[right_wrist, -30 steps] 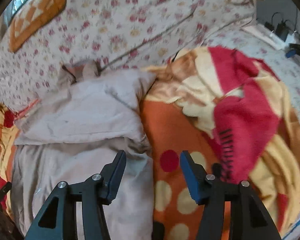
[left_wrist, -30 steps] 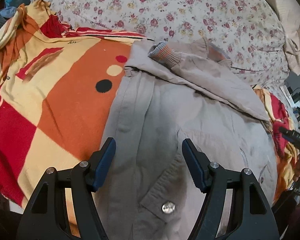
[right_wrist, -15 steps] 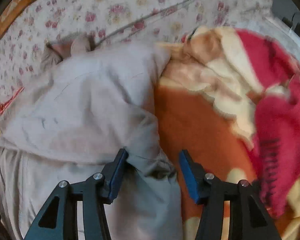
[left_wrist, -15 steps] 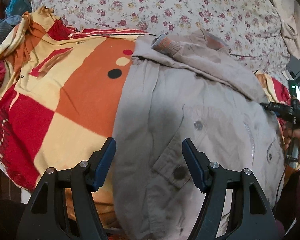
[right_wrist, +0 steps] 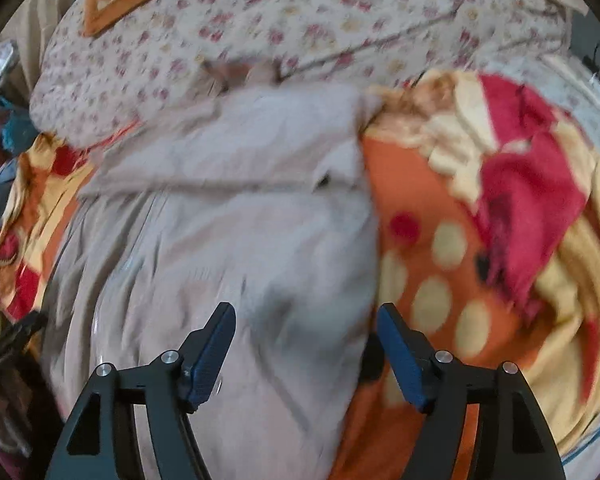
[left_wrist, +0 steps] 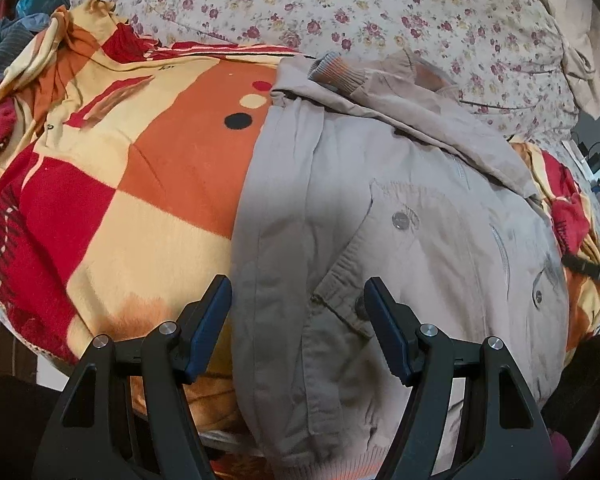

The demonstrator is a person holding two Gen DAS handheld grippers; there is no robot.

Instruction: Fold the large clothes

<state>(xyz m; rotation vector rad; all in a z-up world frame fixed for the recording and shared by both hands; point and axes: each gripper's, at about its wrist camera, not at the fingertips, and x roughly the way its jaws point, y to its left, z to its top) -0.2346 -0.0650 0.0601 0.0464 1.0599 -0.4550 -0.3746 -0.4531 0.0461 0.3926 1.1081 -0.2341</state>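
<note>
Both grippers open over jacket, nothing gripped.

My left gripper (left_wrist: 298, 320): jaws wide, hovering above the beige jacket (left_wrist: 380, 220) near its snap pocket flap (left_wrist: 352, 276), pads clear of cloth. My right gripper (right_wrist: 306, 344): jaws just opened wider, jacket's rt edge under the gap, not pinched; view blurred. Vs a sec ago: right view now further back from the folded sleeve (right_wrist: 236, 156), left much the same. Jacket lies flat on orange/red/yellow blanket (left_wrist: 148, 184), floral bedding (left_wrist: 340, 4) behind; cables (left_wrist: 598, 160) at far rt.
</note>
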